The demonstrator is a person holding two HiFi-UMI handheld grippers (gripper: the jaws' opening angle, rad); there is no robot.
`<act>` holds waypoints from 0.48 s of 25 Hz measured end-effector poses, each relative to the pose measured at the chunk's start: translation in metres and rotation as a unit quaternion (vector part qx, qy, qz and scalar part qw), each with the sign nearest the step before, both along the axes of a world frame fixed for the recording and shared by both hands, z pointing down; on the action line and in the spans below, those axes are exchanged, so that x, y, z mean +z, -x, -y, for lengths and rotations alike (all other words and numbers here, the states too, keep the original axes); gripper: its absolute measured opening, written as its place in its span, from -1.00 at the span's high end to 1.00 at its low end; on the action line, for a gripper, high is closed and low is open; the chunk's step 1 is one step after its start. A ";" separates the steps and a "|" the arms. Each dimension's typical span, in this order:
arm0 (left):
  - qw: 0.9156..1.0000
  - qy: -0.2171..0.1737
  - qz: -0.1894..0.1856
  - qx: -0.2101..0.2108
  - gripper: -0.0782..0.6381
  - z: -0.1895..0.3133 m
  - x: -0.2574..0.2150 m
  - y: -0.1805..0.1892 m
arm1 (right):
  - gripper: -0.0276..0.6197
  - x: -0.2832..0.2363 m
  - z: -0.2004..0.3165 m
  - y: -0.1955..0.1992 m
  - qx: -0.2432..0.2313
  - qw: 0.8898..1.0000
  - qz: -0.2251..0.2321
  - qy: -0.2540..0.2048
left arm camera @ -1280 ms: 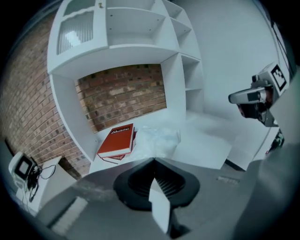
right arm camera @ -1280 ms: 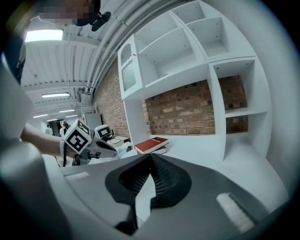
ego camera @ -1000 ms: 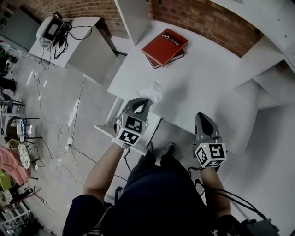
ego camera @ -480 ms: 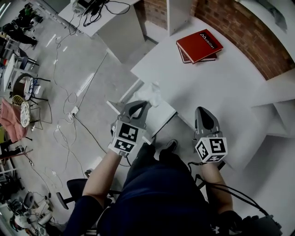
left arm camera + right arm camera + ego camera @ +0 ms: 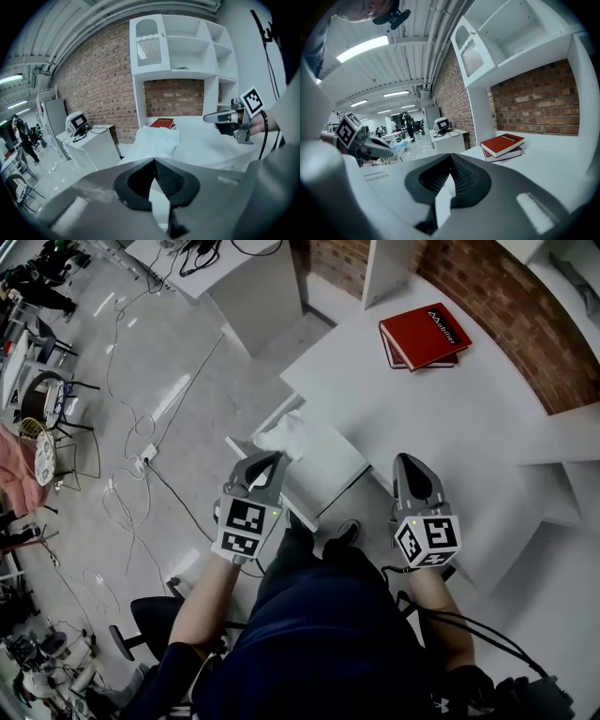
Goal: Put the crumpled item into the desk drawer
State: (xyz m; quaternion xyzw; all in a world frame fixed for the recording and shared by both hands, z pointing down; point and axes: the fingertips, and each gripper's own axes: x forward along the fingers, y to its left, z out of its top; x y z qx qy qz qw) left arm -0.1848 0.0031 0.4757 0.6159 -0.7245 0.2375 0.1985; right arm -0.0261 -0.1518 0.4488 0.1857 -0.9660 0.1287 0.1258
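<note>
The fingers (image 5: 174, 180) of the left gripper (image 5: 153, 160) are pressed together. The crumpled white wad (image 5: 155, 140) bulges straight out from their tips, so I judge it pinched by one edge. That would leave its bulk free to drop once the jaws part.

In the head view the wad sits at this gripper's 12 o'clock, over the pulled-out white desk drawer (image 5: 330, 470). It is near the drawer's 10 o'clock corner rather than its middle. Held there, clear of the white desktop (image 5: 459, 418), it fits the task. Release looks like the step in hand, perhaps after a nudge toward 3 o'clock.

The right gripper (image 5: 450, 158) has its fingers closed on nothing. It hovers by the desk's near edge at the left one's 3 o'clock, well apart from the wad, and seems parked out of the way. Two stacked red hardback books (image 5: 424, 334) lie on the desktop at 1 o'clock, far from the drawer.

Several things stay unclear:
- Whether the wad is paper or thin plastic.
- The exact pinch point, which is hidden where the tips meet.
- The drawer's near rim, which the left gripper's body covers in the head view.
- The drawer's depth and contents, because the wad blocks the drawer in the left gripper view.
- Whether the wad touches the drawer or hangs above it.
</note>
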 end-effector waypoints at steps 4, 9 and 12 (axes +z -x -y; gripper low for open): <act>1.000 0.017 -0.008 0.014 0.78 -0.006 0.020 0.023 | 0.91 -0.003 -0.012 0.013 0.014 1.000 -0.009 -0.005; 0.997 0.058 -0.028 0.040 0.78 -0.007 0.071 0.046 | 0.91 -0.003 -0.021 0.012 0.051 0.998 -0.028 -0.008; 0.993 0.086 -0.024 0.073 0.77 0.001 0.097 0.058 | 0.91 -0.005 -0.024 0.006 0.081 0.996 -0.040 -0.008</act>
